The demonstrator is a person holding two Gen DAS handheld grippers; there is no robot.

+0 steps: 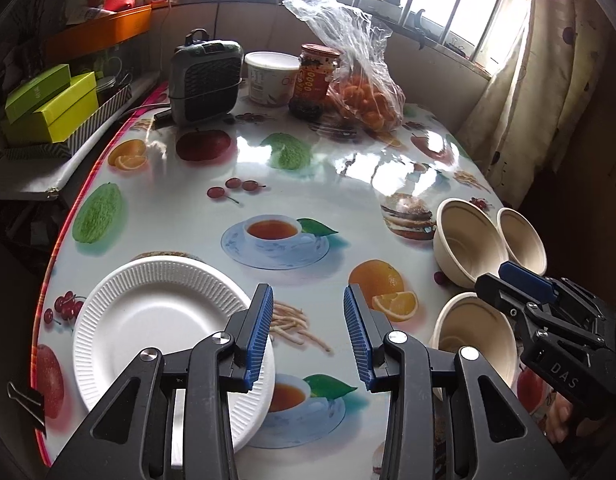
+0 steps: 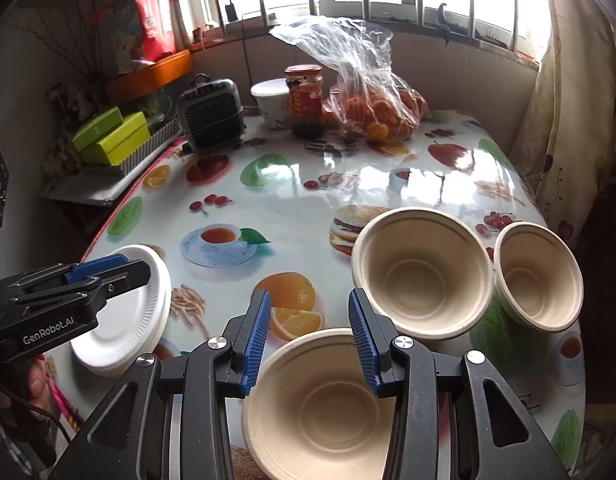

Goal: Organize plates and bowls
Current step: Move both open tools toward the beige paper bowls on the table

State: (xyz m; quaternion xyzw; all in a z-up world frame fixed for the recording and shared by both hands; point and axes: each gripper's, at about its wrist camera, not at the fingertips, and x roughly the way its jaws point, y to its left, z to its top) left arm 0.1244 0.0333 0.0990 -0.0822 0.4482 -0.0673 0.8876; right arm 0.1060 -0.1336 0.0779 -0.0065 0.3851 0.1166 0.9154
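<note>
Your left hand-held gripper [image 1: 308, 332] is spread wide above the white plates [image 1: 155, 320]; your right hand-held gripper [image 2: 310, 340], equally wide, hovers over the nearest of 3 bowls [image 2: 320, 408] on the tabletop [image 1: 267, 168].

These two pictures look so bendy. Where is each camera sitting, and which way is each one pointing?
Left wrist: rides the left gripper, looking along its open fingers across the table toward the window; white plates below, the right gripper at right.
Right wrist: rides the right gripper, open above the nearest bowl; the left gripper and hand at left.
Shared: plates, three bowls, heater, orange bag.
</note>
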